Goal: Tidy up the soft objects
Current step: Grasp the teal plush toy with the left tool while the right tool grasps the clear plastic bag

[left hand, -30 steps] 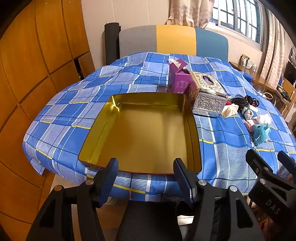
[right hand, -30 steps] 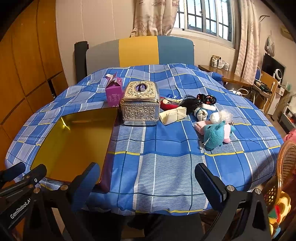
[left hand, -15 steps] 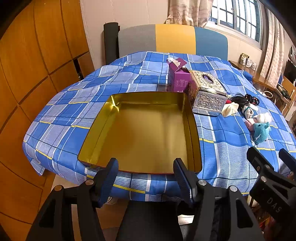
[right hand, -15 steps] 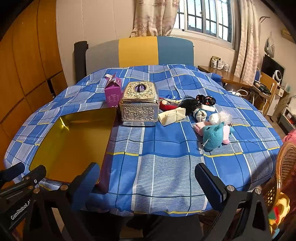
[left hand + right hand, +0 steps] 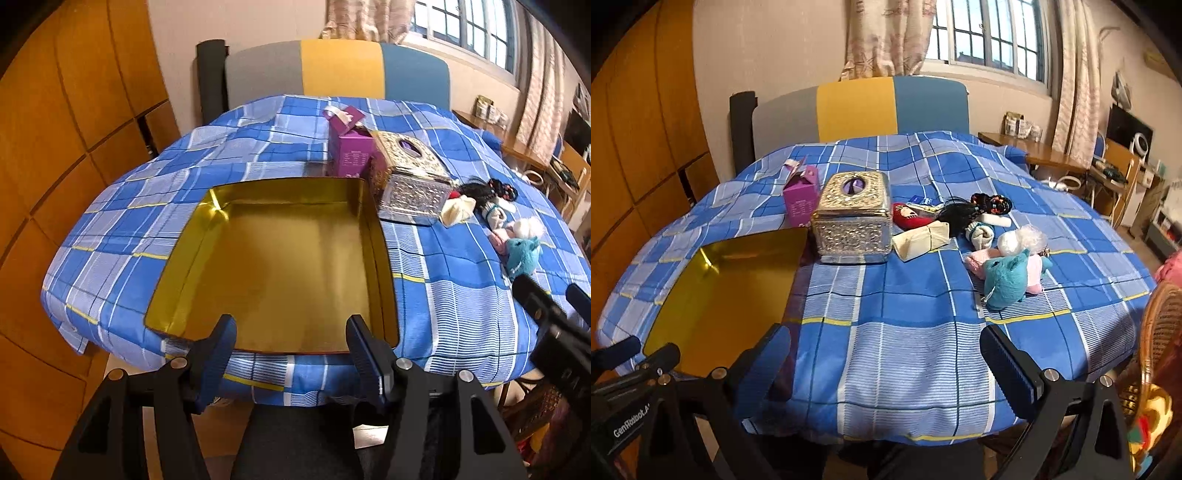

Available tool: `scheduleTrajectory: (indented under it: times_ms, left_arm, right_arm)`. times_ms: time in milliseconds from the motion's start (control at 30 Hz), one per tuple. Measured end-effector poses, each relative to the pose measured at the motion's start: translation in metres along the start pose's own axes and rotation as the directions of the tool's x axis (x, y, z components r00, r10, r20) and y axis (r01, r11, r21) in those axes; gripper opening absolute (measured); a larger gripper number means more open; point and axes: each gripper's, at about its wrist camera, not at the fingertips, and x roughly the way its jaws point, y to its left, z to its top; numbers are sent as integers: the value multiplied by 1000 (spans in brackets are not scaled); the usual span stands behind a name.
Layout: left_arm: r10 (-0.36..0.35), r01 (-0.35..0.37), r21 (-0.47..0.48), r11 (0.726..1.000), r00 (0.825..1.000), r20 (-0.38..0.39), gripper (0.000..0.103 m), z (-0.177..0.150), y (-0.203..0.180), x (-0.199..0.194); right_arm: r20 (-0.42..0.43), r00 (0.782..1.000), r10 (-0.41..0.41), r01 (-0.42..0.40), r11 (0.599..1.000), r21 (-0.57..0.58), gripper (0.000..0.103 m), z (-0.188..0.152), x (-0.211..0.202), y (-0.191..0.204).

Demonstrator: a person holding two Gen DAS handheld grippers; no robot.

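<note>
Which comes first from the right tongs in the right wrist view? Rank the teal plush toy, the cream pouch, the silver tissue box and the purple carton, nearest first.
From the right tongs, open at the table's near edge:
1. Teal plush toy, ahead to the right.
2. Cream pouch, mid-table, right of the box.
3. Silver tissue box, ahead to the left.
4. Purple carton, behind the box's left side.

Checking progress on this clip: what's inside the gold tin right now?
Nothing: the gold tin shows only its bare floor. Only the strip behind its near wall is hidden. The soft toys lie on the tablecloth.
</note>
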Motion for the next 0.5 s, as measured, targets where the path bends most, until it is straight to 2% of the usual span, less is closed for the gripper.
scheduleTrajectory:
  times_ms: [67, 133, 200, 233, 300, 400, 467, 500]
  left_arm:
    - [-28, 28, 17, 999, 1000, -8, 63, 2, -6, 4]
    - [-91, 92, 33, 995, 996, -20, 63, 3, -12, 8]
    - [-186, 188, 50, 981, 982, -38, 63, 3, -20, 13]
    - [-212, 214, 55, 975, 976, -46, 63, 3, -22, 14]
    - [-287, 293, 65, 954, 954, -88, 63, 2, -31, 19]
    - [-357, 376, 82, 923, 915, -187, 63, 2, -49, 31]
    - [-418, 452, 82, 888, 869, -266, 63, 1, -63, 40]
    - [-458, 497, 65, 865, 836, -302, 63, 0, -69, 44]
  right_arm:
    - [-28, 999, 20, -19, 1000, 12, 103, 3, 9, -12]
    - [-58, 998, 17, -15, 1000, 24, 103, 4, 20, -27]
    - [-76, 997, -6, 9, 999, 33, 103, 4, 29, -41]
    - [-83, 996, -23, 27, 999, 41, 103, 4, 34, -51]
    - [-100, 994, -51, 57, 997, 54, 103, 4, 43, -69]
    - [-125, 989, -82, 95, 990, 100, 103, 4, 54, -102]
    - [-130, 987, -93, 111, 984, 139, 103, 4, 59, -125]
    - [-127, 987, -99, 118, 981, 153, 103, 6, 61, -135]
